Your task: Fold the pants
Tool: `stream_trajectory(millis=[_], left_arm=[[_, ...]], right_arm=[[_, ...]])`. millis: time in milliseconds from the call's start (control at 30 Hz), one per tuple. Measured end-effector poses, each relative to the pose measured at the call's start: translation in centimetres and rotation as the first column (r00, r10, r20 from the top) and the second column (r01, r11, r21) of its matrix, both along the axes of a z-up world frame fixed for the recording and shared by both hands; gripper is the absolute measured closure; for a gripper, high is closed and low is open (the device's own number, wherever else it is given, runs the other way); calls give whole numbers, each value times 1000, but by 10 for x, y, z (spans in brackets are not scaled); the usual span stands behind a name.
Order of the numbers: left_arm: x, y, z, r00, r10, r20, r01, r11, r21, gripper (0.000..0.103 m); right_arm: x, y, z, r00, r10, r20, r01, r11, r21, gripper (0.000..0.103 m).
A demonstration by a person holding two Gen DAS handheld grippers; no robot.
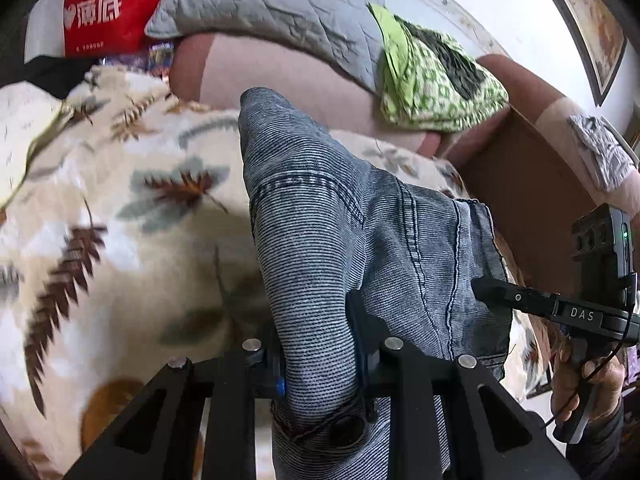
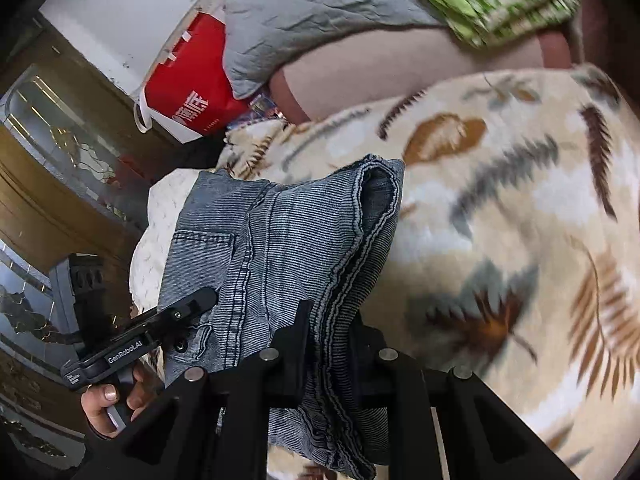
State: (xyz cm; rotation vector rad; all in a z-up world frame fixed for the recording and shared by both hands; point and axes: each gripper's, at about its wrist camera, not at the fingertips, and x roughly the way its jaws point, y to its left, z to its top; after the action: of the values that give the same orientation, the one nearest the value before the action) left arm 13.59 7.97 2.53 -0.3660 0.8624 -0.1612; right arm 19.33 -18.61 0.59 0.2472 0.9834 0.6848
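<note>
The pants (image 1: 352,240) are faded blue-grey denim, bunched and lifted above a leaf-patterned blanket (image 1: 100,208). My left gripper (image 1: 320,364) is shut on a thick fold of the denim, which hides most of its fingers. My right gripper (image 1: 492,292) shows at the right of the left wrist view, clamped on the pants' edge. In the right wrist view the pants (image 2: 288,248) hang folded with a back pocket showing. My right gripper (image 2: 332,344) is shut on the layered hem. My left gripper (image 2: 200,300) grips the pants at the left.
A grey quilted cushion (image 1: 280,4), a green patterned cloth (image 1: 432,76) and a red bag (image 1: 112,8) lie behind on a pink sofa (image 1: 280,80). A brown sofa arm (image 1: 532,184) is at the right. A wooden glass-door cabinet (image 2: 48,168) stands at the left.
</note>
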Motion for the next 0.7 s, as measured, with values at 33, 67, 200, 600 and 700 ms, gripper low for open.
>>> stream_trajectory(millis=[33, 67, 200, 600, 700], left_arm=[[6, 4, 1, 1000, 4, 3, -4, 1000, 4, 77], [13, 8, 0, 1000, 6, 3, -6, 1000, 5, 77], [32, 18, -9, 1000, 12, -17, -12, 1000, -4, 77], [60, 30, -102, 977, 60, -203, -62, 998, -1, 37], [48, 36, -91, 977, 84, -198, -86, 996, -5, 27]], right_arm=[[5, 5, 3, 1000, 4, 6, -4, 1000, 1, 86], [11, 8, 4, 1000, 7, 11, -7, 1000, 2, 86], [33, 23, 2, 1000, 15, 3, -15, 1000, 7, 86], [70, 36, -96, 990, -46, -135, 30, 993, -118, 77], [66, 29, -105, 990, -63, -129, 45, 989, -140, 68]])
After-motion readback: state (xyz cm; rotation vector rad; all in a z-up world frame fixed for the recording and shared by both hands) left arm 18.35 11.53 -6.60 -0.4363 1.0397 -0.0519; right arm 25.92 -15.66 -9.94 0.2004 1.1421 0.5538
